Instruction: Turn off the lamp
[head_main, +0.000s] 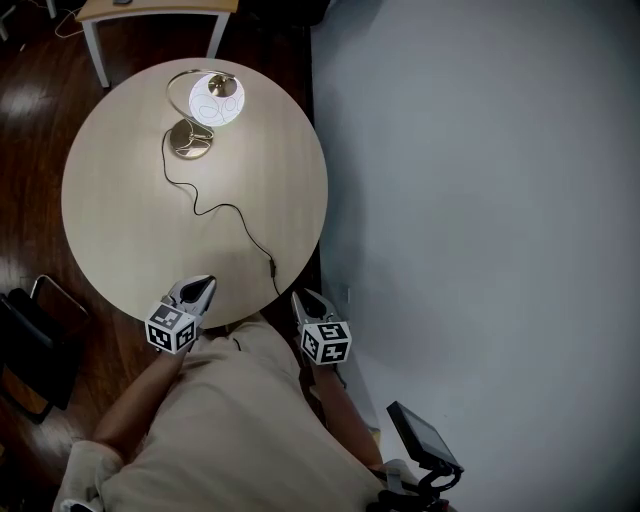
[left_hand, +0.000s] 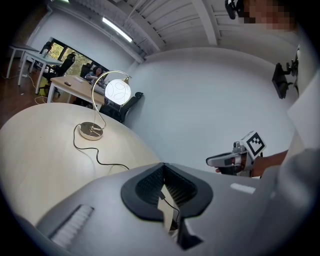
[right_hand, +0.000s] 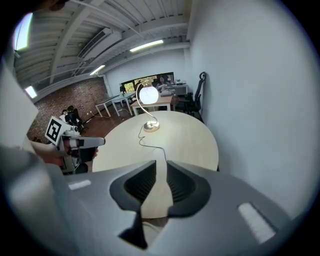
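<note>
In the head view, the lamp stood at the far side of the round counter, well away from both of your hands. Its globe was lit. Its thin black cord snaked back toward you and ran off the near edge. A small thickening on the cord, probably an inline switch, lay ahead of your right gripper and a little to its left. Your left gripper hovered over the near rim, further from it. If that was the switch, your right hand had the shorter reach. The cord's run there pointed roughly along that hand's line.

In the left gripper view, the ribbed dark fingers met at their tips and held nothing. Only a sliver of pale counter and cord showed behind them. The lamp rose ahead and to the left: a flat round brass-coloured base, a slim arched metal stem, and a frosted glowing ball hanging from it. The counter looked like smooth, matte, light wood.

In the right gripper view, the fingers stood narrowly apart and empty. The cord led straight up the gap toward the lamp, dead ahead at the far edge. Your left gripper showed off to the side, apart from everything.
</note>
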